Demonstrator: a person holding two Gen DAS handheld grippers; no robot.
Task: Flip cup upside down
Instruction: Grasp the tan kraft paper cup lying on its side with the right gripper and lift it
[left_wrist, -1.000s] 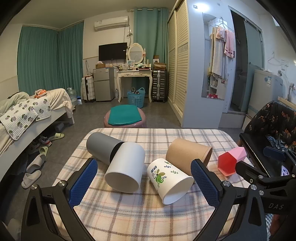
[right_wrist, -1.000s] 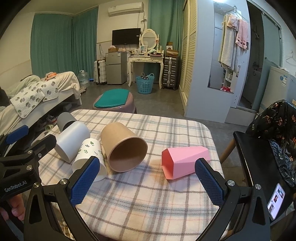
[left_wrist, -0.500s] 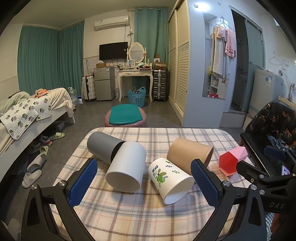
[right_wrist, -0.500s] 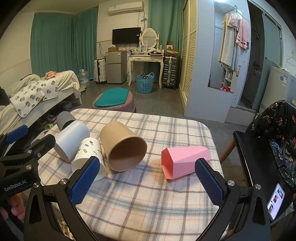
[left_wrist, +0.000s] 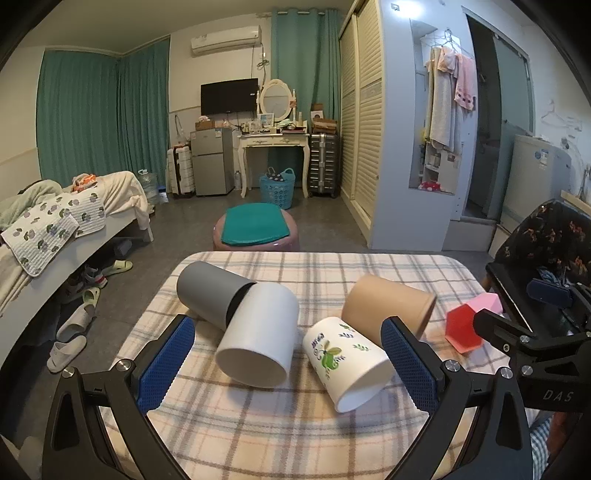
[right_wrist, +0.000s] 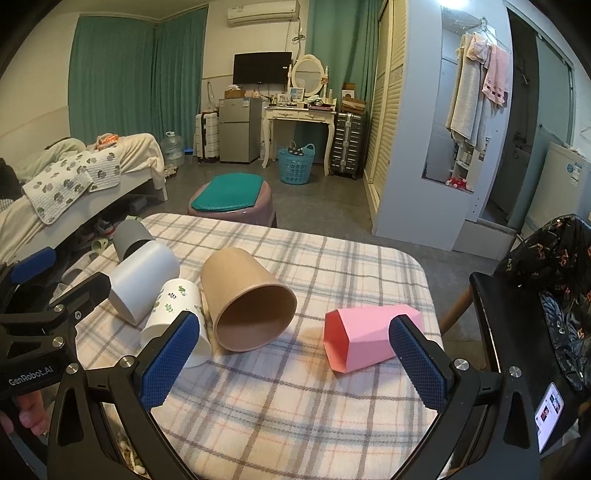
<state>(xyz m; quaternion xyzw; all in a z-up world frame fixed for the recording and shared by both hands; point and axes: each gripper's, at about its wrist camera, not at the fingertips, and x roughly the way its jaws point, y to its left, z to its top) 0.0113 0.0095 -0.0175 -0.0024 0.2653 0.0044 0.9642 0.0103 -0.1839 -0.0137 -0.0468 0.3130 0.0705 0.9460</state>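
Note:
Several cups lie on their sides on the plaid-covered table (left_wrist: 332, 435). A grey cup (left_wrist: 208, 293) touches a white cup (left_wrist: 260, 339). A leaf-printed white cup (left_wrist: 345, 363) leans on a tan cup (left_wrist: 386, 304). A pink faceted cup (left_wrist: 467, 325) lies far right. In the right wrist view the tan cup (right_wrist: 251, 301) opens toward me and the pink cup (right_wrist: 369, 336) lies to its right. My left gripper (left_wrist: 288, 363) is open and empty in front of the white cups. My right gripper (right_wrist: 293, 360) is open and empty before the tan and pink cups.
A round stool with a green cushion (left_wrist: 255, 227) stands beyond the table's far edge. A black chair (right_wrist: 535, 314) stands at the table's right. A bed (left_wrist: 55, 229) runs along the left. The table's edges drop off on all sides.
Both grippers have barely shifted; the cups lie where they were. Both stay open.

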